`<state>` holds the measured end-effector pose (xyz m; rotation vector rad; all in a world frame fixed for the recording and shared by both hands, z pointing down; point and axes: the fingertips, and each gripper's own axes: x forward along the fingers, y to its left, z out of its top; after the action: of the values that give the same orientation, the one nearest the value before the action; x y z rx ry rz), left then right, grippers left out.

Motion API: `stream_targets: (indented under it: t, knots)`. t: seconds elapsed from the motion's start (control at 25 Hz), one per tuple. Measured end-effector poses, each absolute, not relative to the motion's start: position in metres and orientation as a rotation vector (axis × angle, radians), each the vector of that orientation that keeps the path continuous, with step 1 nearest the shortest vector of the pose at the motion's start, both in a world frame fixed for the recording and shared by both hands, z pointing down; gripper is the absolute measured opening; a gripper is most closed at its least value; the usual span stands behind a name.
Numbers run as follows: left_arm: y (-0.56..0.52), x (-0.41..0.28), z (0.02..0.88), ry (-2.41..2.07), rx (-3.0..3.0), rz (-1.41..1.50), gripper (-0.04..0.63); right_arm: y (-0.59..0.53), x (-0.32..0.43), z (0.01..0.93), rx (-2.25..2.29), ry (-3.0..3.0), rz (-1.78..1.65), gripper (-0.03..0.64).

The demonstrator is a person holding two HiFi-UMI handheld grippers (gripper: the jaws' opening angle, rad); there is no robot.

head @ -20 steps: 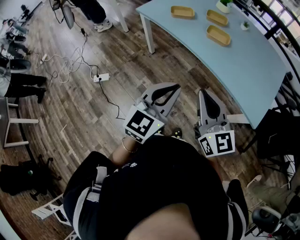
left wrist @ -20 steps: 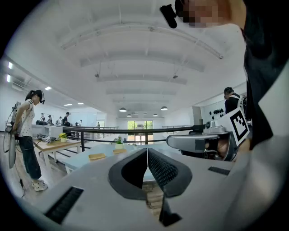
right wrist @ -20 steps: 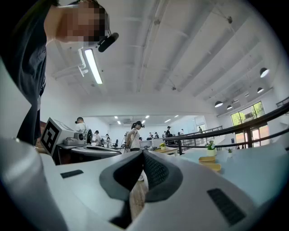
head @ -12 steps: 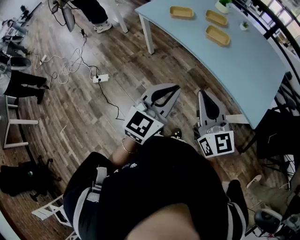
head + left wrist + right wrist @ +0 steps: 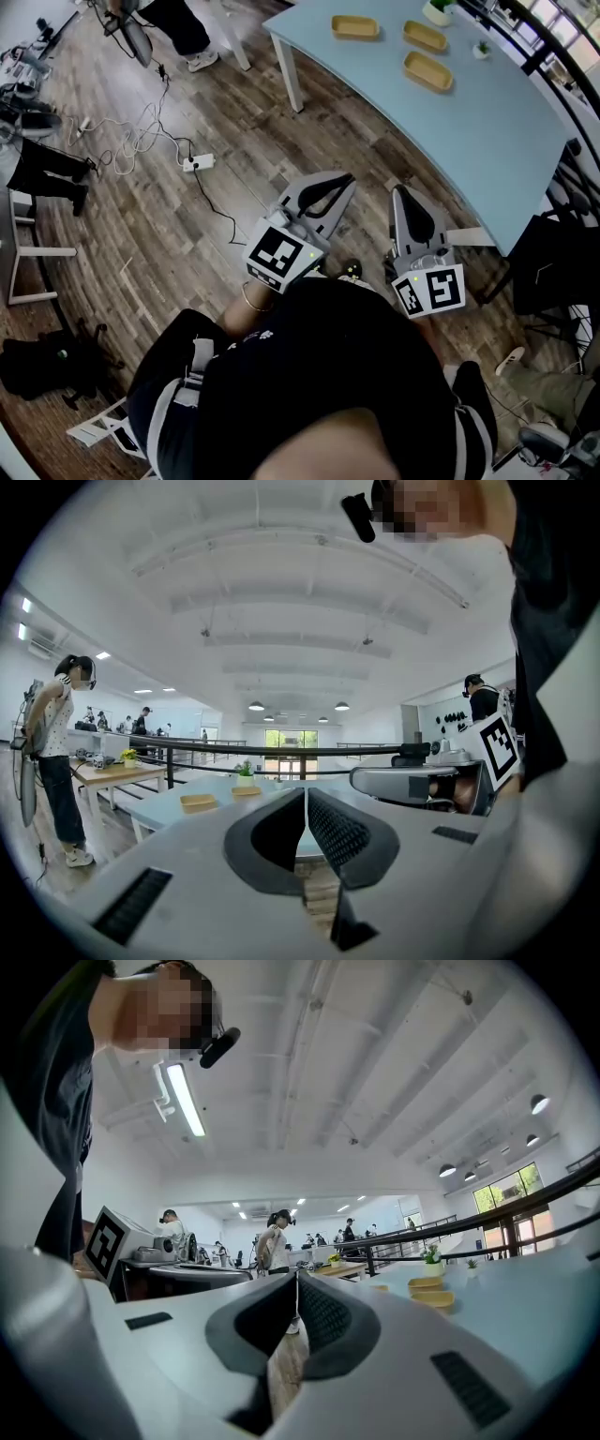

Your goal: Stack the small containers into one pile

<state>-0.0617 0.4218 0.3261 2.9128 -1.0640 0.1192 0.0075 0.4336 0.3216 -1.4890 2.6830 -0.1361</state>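
So the three small containers are nowhere near the jaws yet. They're all sitting up on the pale blue worktop [image 5: 487,122], well ahead of both sets of jaw tips and a bit off to the right of them. The closest container [image 5: 428,71] sits on its own, the second container [image 5: 425,36] is just beyond it, and the third container [image 5: 354,26] is further out to the left of those two. None of them touch each other, so nothing's stacked at this point.

They look like shallow, tan, oblong trays with rounded corners, maybe bamboo or plastic, can't really tell. My guess is they're light and stiff, not fragile, and shaped to nest into each other. With walls that low, I'd pinch one long side wall, one jaw inside the tray and one outside, roughly at the middle of its length so it doesn't tip when lifted. A smooth rim could slip a little, and a light tray will probably skid if it gets nudged before the jaws close on it.

The left gripper [image 5: 349,176] has its jaws closed right up, ribbed pads meeting at the tips, nothing between them. The right gripper [image 5: 398,190] is the same: jaws pressed together and empty. Both are held level out in front of the person, over the wood floor [image 5: 187,234] rather than over the worktop, touching nothing.
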Motion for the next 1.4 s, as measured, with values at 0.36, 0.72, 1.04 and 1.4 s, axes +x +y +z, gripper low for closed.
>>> stream_targets:
  t: [0.36, 0.72, 1.04, 1.4]
  knots:
    - [0.416, -0.046, 0.332, -1.046, 2.89, 0.151, 0.02, 0.429, 0.024, 0.327, -1.499, 2.676, -0.168, 0.04]
    - [0.407, -0.008, 0.337, -1.049, 2.886, 0.197, 0.068, 0.419, 0.067, 0.335, -1.508, 2.652, -0.202, 0.075]
    - [0.39, 0.008, 0.348, -1.102, 2.858, 0.234, 0.08, 0.399, 0.097, 0.348, -1.514, 2.676, -0.241, 0.112]
    - [0.332, 0.009, 0.371, -1.067, 2.833, 0.266, 0.112, 0.352, 0.111, 0.365, -1.604, 2.641, -0.307, 0.138]
